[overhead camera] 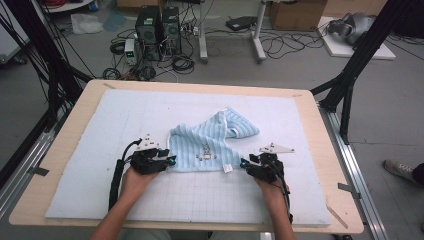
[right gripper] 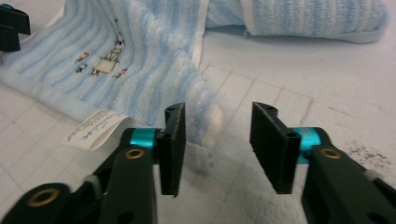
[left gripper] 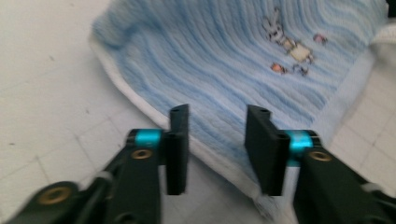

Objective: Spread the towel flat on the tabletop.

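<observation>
Your left tongs [overhead camera: 170,161] sit at the near left corner of the blue striped towel [overhead camera: 210,142], jaws apart, nothing between them yet. In the left gripper view the left tongs [left gripper: 217,140] straddle the towel's white-bound edge, with cloth lying under the gap. Looks like you have lined them up along the hem so a closing bite would catch the border rather than the loose pile.

Your right tongs [overhead camera: 244,163] are at the near right corner, also spread open and empty. In the right gripper view the right tongs [right gripper: 217,140] frame the rounded corner of the towel [right gripper: 154,60]; the corner pokes into the gap but I can't tell whether either jaw touches it. The white care label [right gripper: 95,128] lies flat on the mat just to the left of that corner, so it marks the hem you are aiming for.

The towel lies crumpled near the middle of the pale gridded mat [overhead camera: 150,200] on the tabletop [overhead camera: 75,115], near edge fairly straight towards you, far part folded over itself and bunched up to the right. A small embroidered motif [left gripper: 287,44] faces up near the near edge.

Judgement: both corners of the near hem are bracketed at once, which suits lifting and spreading the cloth flat. Risk: the right corner is thick and rounded, so a shallow bite may slip off.
</observation>
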Demonstrator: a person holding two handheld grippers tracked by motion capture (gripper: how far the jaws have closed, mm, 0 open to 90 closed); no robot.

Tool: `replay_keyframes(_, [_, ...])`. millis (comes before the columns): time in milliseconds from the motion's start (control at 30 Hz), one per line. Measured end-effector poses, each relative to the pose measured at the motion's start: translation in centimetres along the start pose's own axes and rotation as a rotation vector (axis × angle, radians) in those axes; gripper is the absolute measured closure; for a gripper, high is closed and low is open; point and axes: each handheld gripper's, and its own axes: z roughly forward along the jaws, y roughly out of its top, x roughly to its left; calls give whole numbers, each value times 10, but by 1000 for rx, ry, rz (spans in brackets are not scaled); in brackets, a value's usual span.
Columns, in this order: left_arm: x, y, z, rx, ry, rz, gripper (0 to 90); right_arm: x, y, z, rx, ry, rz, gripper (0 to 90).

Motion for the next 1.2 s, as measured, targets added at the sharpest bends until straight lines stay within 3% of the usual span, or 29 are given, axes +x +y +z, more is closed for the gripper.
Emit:
replay_keyframes(33, [-3,0,2,15,1,33,765,4,-1,5,28,-2,-19,634])
replay_keyframes(67, [-9,1,3,31,24,85,789,6,-1,7,41,-3,-33,655])
replay_keyframes(100, [-9,1,3,31,24,85,846,6,-1,7,41,-3,-33,655])
replay_keyframes(167, [-8,1,3,32,15,76,869,9,-2,9,44,9,-50,767])
replay_keyframes(267, [-8,0,0,36,-4,46,879,12,-2,6,52,20,-76,841])
replay_keyframes(500, [-16,-17,-21,27,-76,4,880,20,-16,-12,53,60,-107,842])
replay_keyframes(633, [-32,-28,-36,30,-136,23,880,32,-33,-35,58,91,-138,843])
replay_keyframes(700, [-35,-31,-39,30,-145,28,880,37,-39,-45,57,99,-148,843])
replay_keyframes(767, [-45,-38,-45,30,-182,39,879,41,-46,-55,56,104,-143,842])
replay_keyframes(933, [-59,-44,-51,34,-223,65,878,47,-66,-76,58,113,-137,839])
replay_keyframes(1000, [-62,-46,-53,19,-222,79,852,47,-72,-80,59,111,-137,795])
replay_keyframes(1033, [-62,-46,-53,19,-222,79,768,46,-74,-81,52,105,-139,726])
replay_keyframes(1100, [-55,-41,-53,-36,-167,42,540,42,-70,-83,3,93,-109,548])
replay_keyframes(1167, [-50,-39,-54,-64,-160,26,470,37,-61,-86,-84,77,-67,432])
replay_keyframes(1200, [-45,-37,-55,-85,-147,15,470,37,-61,-86,-84,77,-67,432])
